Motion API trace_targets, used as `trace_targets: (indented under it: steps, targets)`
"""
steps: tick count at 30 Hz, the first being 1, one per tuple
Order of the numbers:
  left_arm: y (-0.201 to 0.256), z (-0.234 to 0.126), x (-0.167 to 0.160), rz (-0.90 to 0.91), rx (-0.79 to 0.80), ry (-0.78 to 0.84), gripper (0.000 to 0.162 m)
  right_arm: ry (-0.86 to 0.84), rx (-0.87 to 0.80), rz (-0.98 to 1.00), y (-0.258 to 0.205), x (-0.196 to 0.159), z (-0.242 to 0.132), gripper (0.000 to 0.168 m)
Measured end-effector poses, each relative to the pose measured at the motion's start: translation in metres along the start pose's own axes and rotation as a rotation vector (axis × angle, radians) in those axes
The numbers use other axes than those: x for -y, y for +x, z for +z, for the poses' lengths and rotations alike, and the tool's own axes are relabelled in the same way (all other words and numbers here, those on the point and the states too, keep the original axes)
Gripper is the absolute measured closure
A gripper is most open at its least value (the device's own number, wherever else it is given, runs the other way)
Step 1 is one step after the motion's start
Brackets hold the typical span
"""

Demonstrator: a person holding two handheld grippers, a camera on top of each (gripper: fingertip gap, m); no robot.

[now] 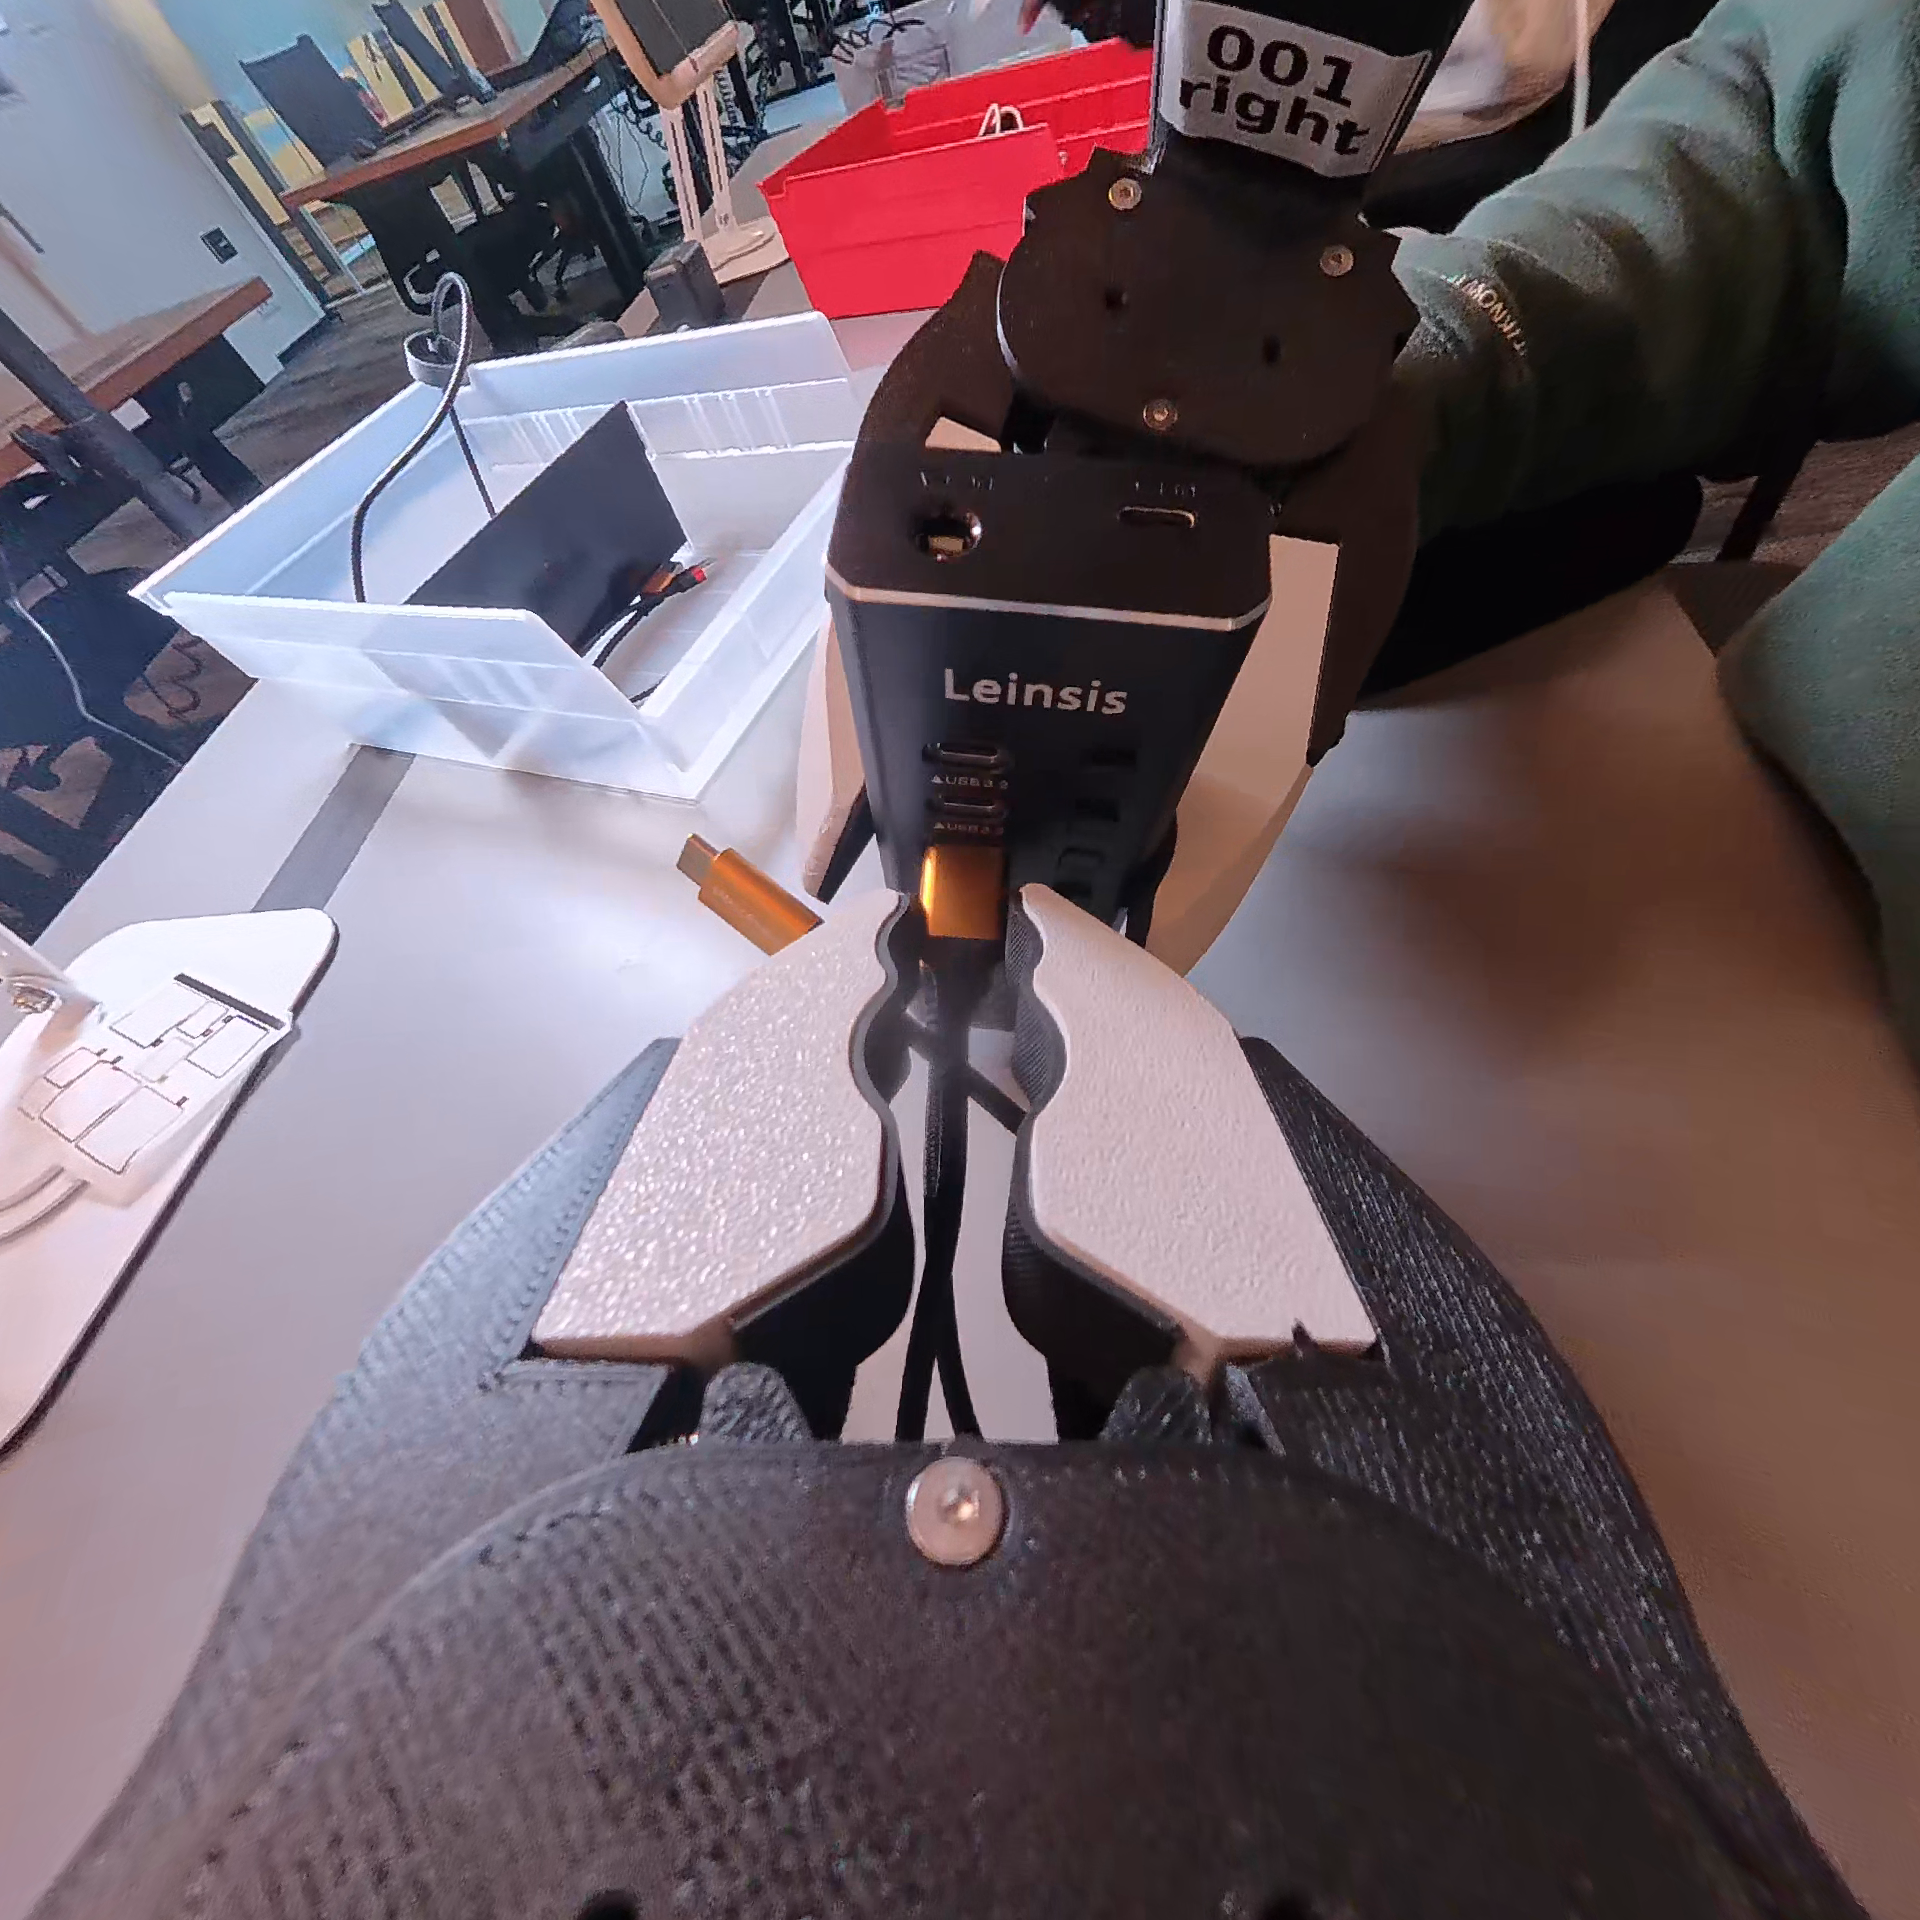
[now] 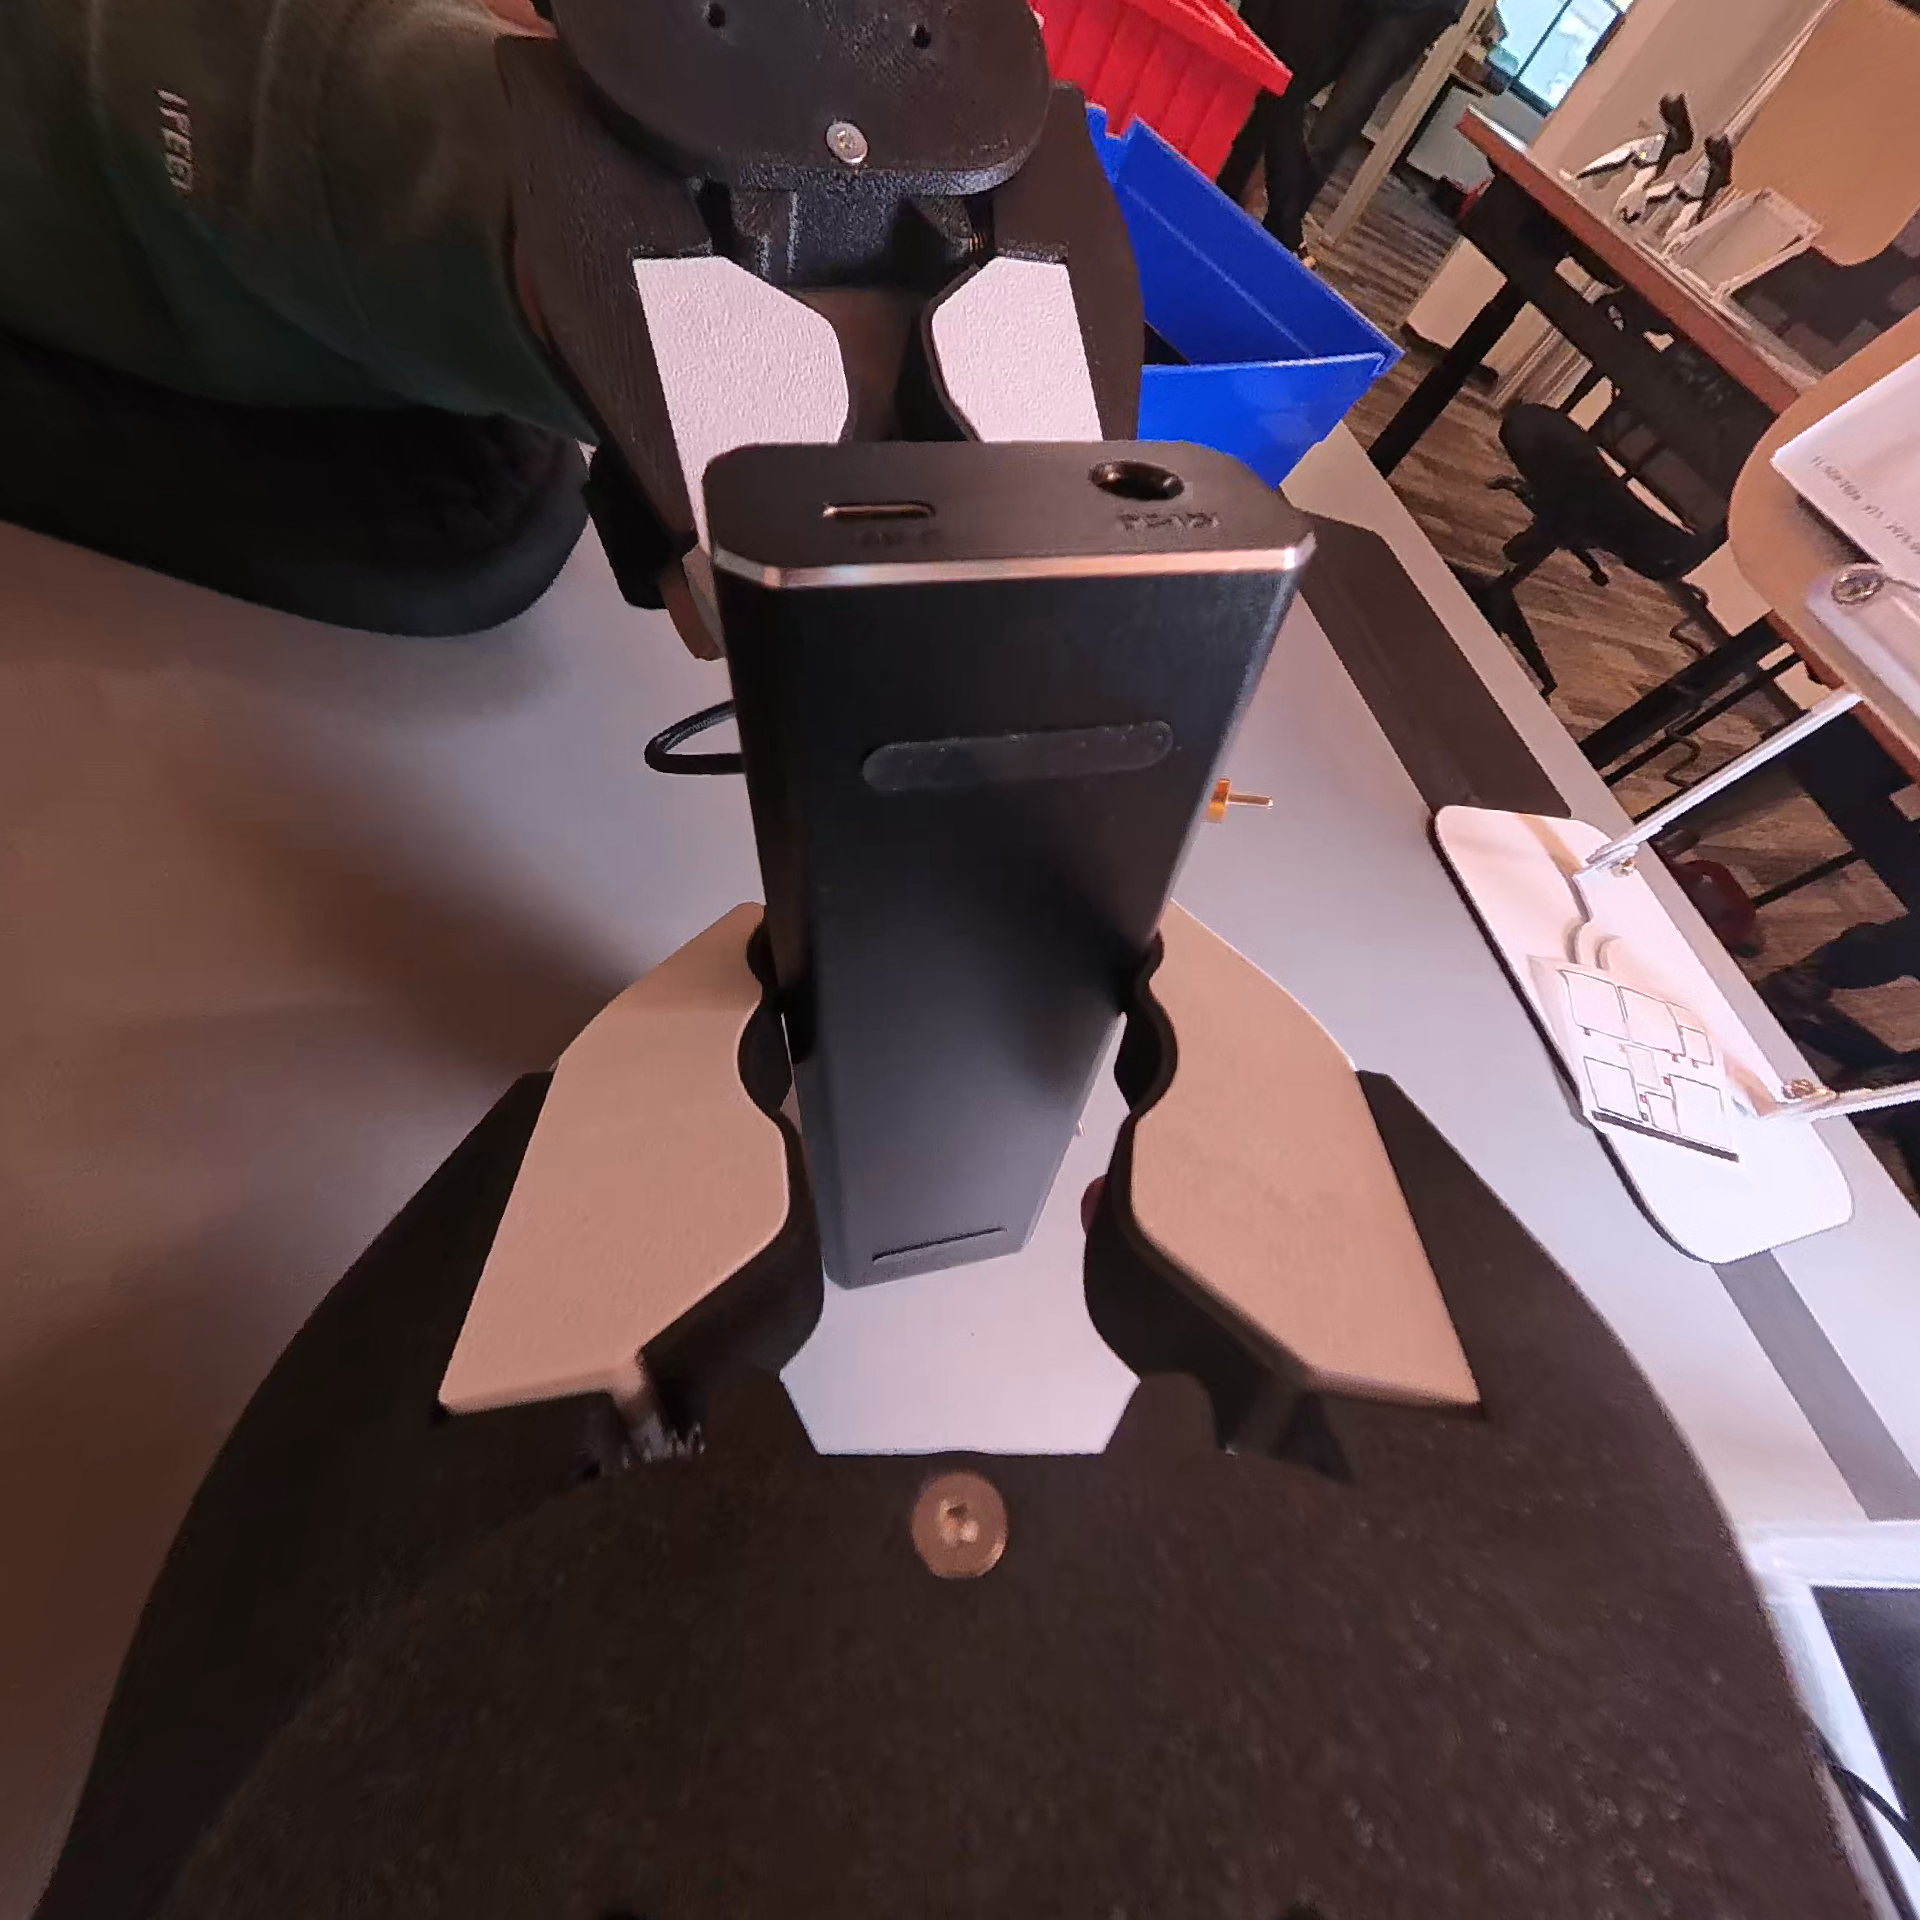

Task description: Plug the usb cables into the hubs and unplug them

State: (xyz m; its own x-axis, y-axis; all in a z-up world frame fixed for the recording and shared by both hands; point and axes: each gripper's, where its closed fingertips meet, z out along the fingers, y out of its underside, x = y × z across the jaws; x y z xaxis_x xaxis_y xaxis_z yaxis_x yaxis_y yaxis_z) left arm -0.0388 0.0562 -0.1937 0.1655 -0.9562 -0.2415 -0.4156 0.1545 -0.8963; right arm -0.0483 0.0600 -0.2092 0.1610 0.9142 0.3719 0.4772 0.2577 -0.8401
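A black USB hub [image 2: 997,935] stands upright on the white table [image 2: 312,831], and my right gripper [image 2: 961,935] is shut on its lower sides. In the left wrist view the hub [image 1: 1039,665] faces me with its column of ports. My left gripper [image 1: 961,914] is shut on an orange USB-C plug [image 1: 956,883], whose tip sits at the third port down; I cannot tell how deep it is. Its black cable [image 1: 940,1195] runs back between my fingers. A second orange plug [image 1: 748,904] lies loose on the table left of the hub.
A white bin [image 1: 312,613] holding a black box and cables stands at the back left. A red bin [image 1: 904,218] is behind it and a blue bin [image 2: 1247,343] is by the table edge. A white marker plate [image 1: 156,1091] lies left. A person's green sleeve [image 1: 1662,312] is on the right.
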Motion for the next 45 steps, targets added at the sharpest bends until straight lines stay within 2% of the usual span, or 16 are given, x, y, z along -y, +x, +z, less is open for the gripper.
trace_targets:
  steps: [10,41,42,43,45]
  targets:
    - [0.003,-0.009,0.012,-0.019,-0.033,0.021,0.146,0.117,0.054,0.092,-0.003,0.020,-0.008,0.106]
    - [0.021,-0.016,0.024,-0.280,-0.165,0.005,0.146,0.311,0.263,0.286,-0.015,0.038,-0.031,0.106]
    - [0.020,-0.018,0.023,-0.285,-0.162,0.005,0.148,0.313,0.259,0.289,-0.013,0.038,-0.032,0.106]
    - [0.017,-0.022,0.023,-0.285,-0.155,0.021,0.156,0.320,0.250,0.290,-0.011,0.038,-0.034,0.106]
    - [0.019,-0.023,0.024,-0.278,-0.166,0.014,0.156,0.326,0.246,0.288,-0.010,0.039,-0.037,0.106]
